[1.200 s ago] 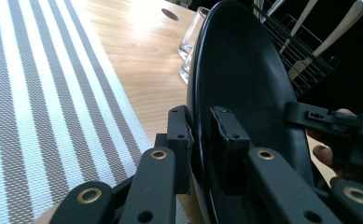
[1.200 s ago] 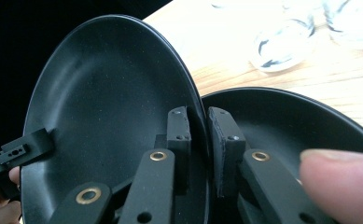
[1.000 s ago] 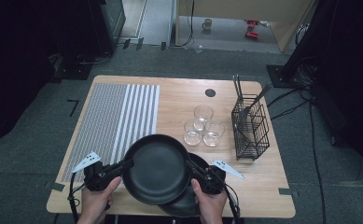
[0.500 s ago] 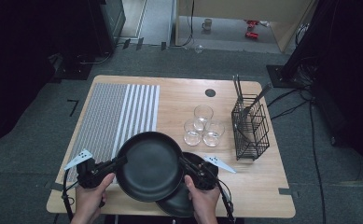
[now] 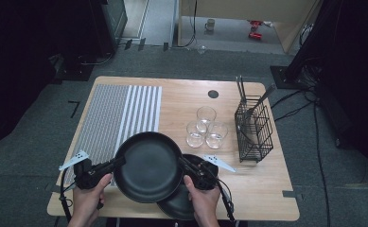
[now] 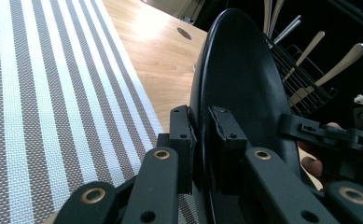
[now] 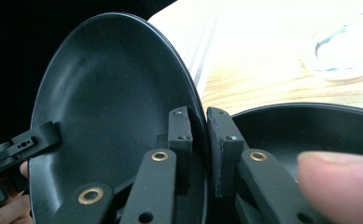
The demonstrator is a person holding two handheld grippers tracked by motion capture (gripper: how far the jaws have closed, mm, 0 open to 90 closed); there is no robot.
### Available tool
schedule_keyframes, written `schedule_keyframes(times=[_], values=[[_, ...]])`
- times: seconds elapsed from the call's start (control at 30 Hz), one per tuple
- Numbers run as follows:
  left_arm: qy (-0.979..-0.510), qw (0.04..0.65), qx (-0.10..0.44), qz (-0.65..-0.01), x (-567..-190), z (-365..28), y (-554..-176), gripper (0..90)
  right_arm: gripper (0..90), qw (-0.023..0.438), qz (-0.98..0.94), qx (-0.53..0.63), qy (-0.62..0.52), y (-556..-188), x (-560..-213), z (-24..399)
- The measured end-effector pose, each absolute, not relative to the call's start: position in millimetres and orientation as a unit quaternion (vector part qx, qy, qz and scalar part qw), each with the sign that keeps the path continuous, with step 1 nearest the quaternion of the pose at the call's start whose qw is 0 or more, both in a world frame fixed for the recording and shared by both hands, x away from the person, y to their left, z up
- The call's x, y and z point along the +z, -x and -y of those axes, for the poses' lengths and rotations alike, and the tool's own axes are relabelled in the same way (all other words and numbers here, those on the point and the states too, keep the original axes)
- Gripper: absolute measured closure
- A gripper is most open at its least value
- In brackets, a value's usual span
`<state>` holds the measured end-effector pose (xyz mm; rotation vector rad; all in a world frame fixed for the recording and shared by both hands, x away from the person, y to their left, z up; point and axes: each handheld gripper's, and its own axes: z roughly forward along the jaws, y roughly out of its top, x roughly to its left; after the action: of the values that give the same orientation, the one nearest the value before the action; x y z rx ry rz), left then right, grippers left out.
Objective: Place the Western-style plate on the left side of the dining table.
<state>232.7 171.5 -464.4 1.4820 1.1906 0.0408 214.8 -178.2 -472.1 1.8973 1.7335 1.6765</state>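
A black plate point(image 5: 147, 166) hangs above the table's front edge, held by its rim on both sides. My left gripper point(image 5: 119, 162) is shut on its left rim, and in the left gripper view the pads point(image 6: 184, 140) pinch the plate point(image 6: 244, 93) edge-on. My right gripper point(image 5: 182, 164) is shut on the right rim; the right gripper view shows its pads point(image 7: 181, 130) clamped on the plate point(image 7: 104, 88). A second black plate point(image 5: 184, 201) lies on the table beneath, partly hidden by the lifted one; that lower plate point(image 7: 300, 130) lies just beyond the right gripper's jaws.
A striped grey-and-white placemat point(image 5: 115, 116) covers the table's left half. Three clear glasses point(image 5: 205, 127) stand right of centre. A black wire cutlery basket point(image 5: 253, 130) with utensils stands at the right. The wooden table point(image 5: 267, 189) has bare room at its front right.
The held plate has shifted to the left and slightly toward the placemat, with both grippers still on it. More of the lower plate now shows at the right.
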Motion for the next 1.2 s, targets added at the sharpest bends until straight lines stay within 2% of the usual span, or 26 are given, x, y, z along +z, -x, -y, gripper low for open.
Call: schedule_keyframes(times=[1.2], values=[[-0.606,0.586,0.033,-0.537,-462.2,-221.1,-245.7,80.7,82.0,0.013,-0.587,0.546,-0.598,-248.6,-464.3,130.7]])
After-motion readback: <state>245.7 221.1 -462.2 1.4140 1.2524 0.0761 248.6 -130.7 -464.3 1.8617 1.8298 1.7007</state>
